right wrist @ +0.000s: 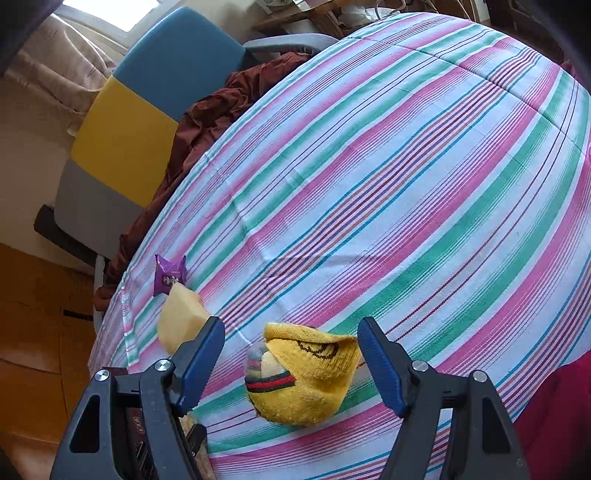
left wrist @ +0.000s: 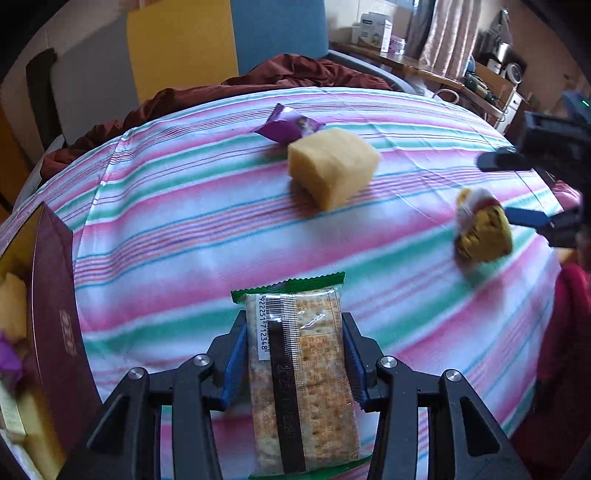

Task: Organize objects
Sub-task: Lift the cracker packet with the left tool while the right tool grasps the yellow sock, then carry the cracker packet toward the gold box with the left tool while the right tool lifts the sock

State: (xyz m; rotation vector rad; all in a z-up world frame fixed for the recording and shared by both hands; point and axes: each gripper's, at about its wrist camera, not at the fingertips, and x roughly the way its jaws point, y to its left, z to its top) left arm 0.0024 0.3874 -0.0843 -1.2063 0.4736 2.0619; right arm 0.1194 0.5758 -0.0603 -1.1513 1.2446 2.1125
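My left gripper (left wrist: 293,325) is shut on a cracker packet (left wrist: 299,369) with green ends, held above the striped tablecloth (left wrist: 184,221). A yellow sponge block (left wrist: 332,166) and a purple candy wrapper (left wrist: 290,123) lie further back. A rolled yellow sock (right wrist: 303,373) lies on the cloth between the fingers of my open right gripper (right wrist: 291,339), which is not touching it. The sock (left wrist: 482,230) and right gripper (left wrist: 517,188) also show at the right of the left wrist view. The sponge (right wrist: 181,321) and wrapper (right wrist: 169,275) sit left of the right gripper.
A dark red box (left wrist: 51,317) with items inside stands at the left table edge. A dark red cloth (left wrist: 258,79) and a chair with blue, yellow and grey panels (right wrist: 147,92) lie behind the table. Shelves with boxes (left wrist: 373,31) stand at the back right.
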